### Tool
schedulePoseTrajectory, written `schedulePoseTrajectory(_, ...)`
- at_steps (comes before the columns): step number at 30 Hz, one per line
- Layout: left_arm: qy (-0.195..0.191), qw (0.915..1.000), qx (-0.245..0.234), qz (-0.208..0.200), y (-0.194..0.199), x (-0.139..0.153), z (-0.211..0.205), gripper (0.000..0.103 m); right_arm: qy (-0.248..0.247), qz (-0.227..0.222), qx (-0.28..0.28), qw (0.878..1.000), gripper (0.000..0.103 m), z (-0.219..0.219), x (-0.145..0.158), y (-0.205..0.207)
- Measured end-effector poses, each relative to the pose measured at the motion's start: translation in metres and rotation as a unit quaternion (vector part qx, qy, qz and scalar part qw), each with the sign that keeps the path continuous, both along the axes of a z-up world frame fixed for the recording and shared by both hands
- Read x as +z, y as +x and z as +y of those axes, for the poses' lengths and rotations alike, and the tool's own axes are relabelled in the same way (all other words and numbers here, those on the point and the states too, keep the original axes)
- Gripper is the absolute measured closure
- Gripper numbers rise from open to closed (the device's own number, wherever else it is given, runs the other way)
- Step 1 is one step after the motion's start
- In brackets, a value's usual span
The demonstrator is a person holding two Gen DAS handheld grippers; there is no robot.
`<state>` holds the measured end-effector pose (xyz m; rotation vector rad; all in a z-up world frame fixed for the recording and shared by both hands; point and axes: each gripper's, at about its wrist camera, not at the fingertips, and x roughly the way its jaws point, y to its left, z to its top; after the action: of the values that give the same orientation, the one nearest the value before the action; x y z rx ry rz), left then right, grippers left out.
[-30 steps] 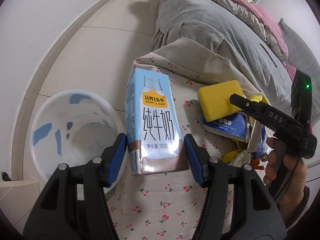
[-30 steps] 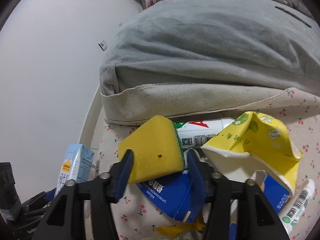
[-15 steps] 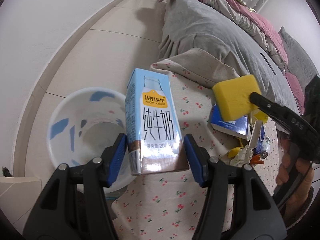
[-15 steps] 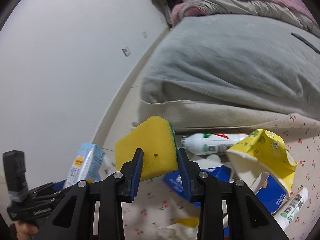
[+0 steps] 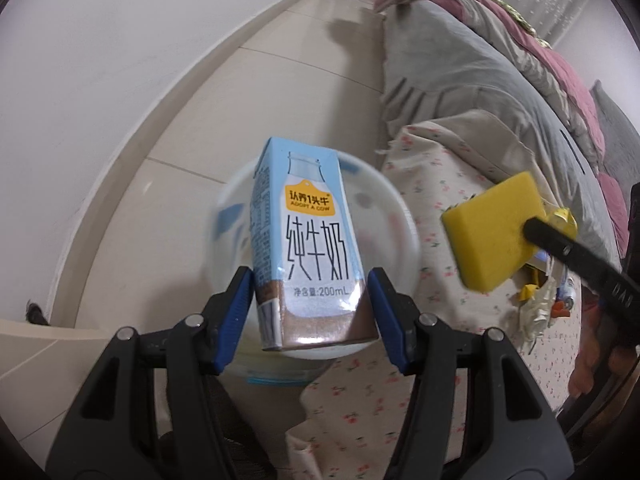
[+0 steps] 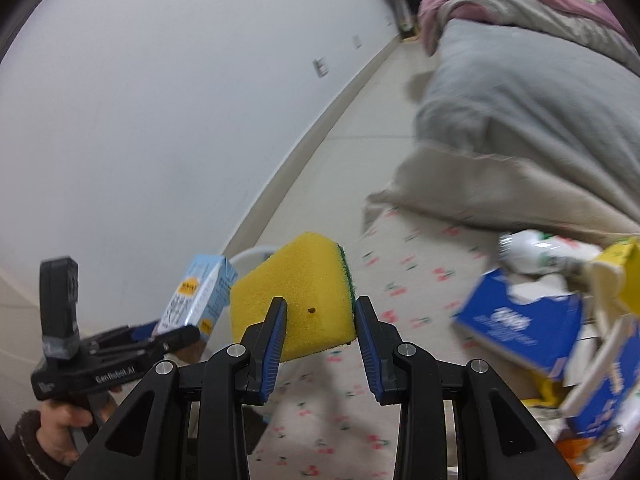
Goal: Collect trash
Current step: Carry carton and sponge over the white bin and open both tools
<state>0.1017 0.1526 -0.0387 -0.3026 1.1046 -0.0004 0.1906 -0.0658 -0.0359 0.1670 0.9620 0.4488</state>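
My left gripper [image 5: 311,320] is shut on a light blue milk carton [image 5: 308,244] and holds it above a white bin [image 5: 384,216] on the floor. My right gripper [image 6: 320,340] is shut on a yellow sponge [image 6: 296,300] with a green scouring edge, raised above the cherry-print cloth [image 6: 408,280]. The left wrist view shows the sponge [image 5: 492,232] in that gripper to the right of the carton. The right wrist view shows the carton [image 6: 200,296] at lower left, with the bin's rim [image 6: 252,254] behind it.
Several pieces of trash lie on the cloth at the right: a blue box [image 6: 520,324], a white bottle [image 6: 536,252], a torn yellow carton [image 6: 616,276]. A bed with a grey cover [image 6: 520,100] stands behind. A white wall [image 6: 160,100] runs along the left, with tiled floor [image 5: 248,112] between.
Both grippers have carried their loads left, off the trash pile. The carton now hangs over the bin instead of over the cloth. The sponge has lifted off the blue box.
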Motion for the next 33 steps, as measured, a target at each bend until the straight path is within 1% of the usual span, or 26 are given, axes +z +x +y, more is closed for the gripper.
schedulePoseTrajectory(4,0.004,0.9999,0.007,0.006,-0.004,-0.006,0.012,0.043,-0.006,0.015,0.024,1.000,0.067,0.030,-0.019,0.004)
schedulePoseTrajectory(6,0.006,0.9999,0.008,0.008,-0.005,-0.008,0.015,0.043,-0.009,0.020,0.032,0.999,0.067,0.037,-0.029,0.004)
schedulePoseTrajectory(9,0.006,0.9999,0.009,0.009,-0.007,-0.010,0.021,0.043,-0.015,0.025,0.040,0.999,0.062,0.050,-0.041,0.008)
schedulePoseTrajectory(10,0.005,0.9999,0.008,0.009,-0.007,-0.010,0.023,0.043,-0.015,0.027,0.047,0.998,0.060,0.054,-0.045,0.009)
schedulePoseTrajectory(11,0.004,0.9999,0.007,0.008,-0.007,-0.011,0.024,0.043,-0.017,0.029,0.049,0.998,0.050,0.059,-0.049,0.017)
schedulePoseTrajectory(12,0.001,1.0000,0.005,0.008,-0.007,-0.012,0.026,0.043,-0.023,0.031,0.046,0.998,0.037,0.062,-0.055,0.022)
schedulePoseTrajectory(13,0.000,1.0000,0.003,0.009,-0.007,-0.013,0.027,0.043,-0.026,0.031,0.043,0.998,0.035,0.063,-0.058,0.024)
schedulePoseTrajectory(15,-0.001,0.9999,-0.001,0.015,-0.004,-0.017,0.028,0.043,-0.026,0.030,0.042,0.998,0.035,0.065,-0.062,0.029)
schedulePoseTrajectory(20,-0.009,0.9995,-0.009,0.029,0.002,-0.025,0.027,0.043,-0.043,0.017,0.034,0.998,0.035,0.049,-0.043,0.021)
schedulePoseTrajectory(23,-0.005,0.9993,-0.013,0.033,0.005,-0.027,0.024,0.043,-0.046,0.012,0.020,0.999,0.035,0.034,-0.029,0.011)
schedulePoseTrajectory(31,0.001,0.9986,-0.016,0.051,0.017,-0.034,0.011,0.043,-0.054,-0.007,-0.014,0.998,0.033,-0.013,-0.005,-0.007)
schedulePoseTrajectory(33,-0.006,0.9990,-0.010,0.043,0.019,-0.032,0.011,0.042,-0.055,-0.011,-0.023,0.998,0.033,-0.027,0.000,-0.013)
